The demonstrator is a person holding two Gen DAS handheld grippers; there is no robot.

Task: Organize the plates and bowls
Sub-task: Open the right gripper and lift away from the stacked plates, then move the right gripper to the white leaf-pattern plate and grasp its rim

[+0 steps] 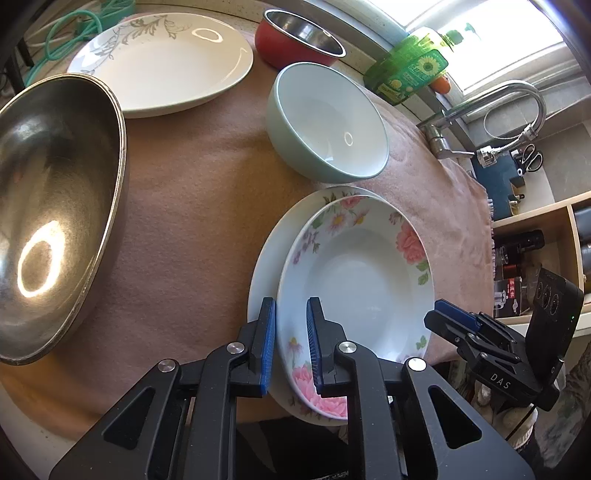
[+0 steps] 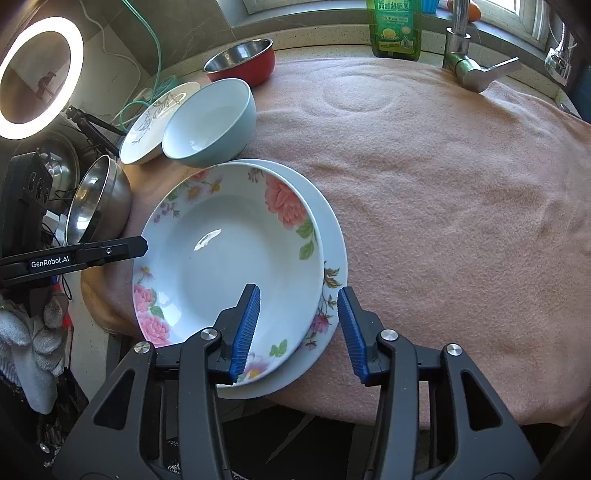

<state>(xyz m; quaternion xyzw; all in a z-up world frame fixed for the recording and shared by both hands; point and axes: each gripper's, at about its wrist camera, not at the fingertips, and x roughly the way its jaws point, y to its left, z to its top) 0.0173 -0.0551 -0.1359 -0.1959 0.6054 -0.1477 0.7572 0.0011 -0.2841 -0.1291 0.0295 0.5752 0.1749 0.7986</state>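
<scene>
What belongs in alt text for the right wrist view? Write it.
A deep flower-patterned plate sits on a flat floral plate on a pink cloth. The right tool stands open astride their near rims.

We see a deep plate (image 2: 229,254) stacked on a flat plate (image 2: 332,236) at the cloth's (image 2: 461,206) near edge. Behind the stack a bowl (image 2: 210,125); behind that a smaller bowl (image 2: 242,61) near the cloth's far edge. A wide plate (image 1: 162,62) lies left of both bowls, a steel bowl (image 1: 51,206) left of the stack. Bottle (image 2: 395,29) and faucet (image 2: 476,70) stand beyond the cloth's far edge.
</scene>
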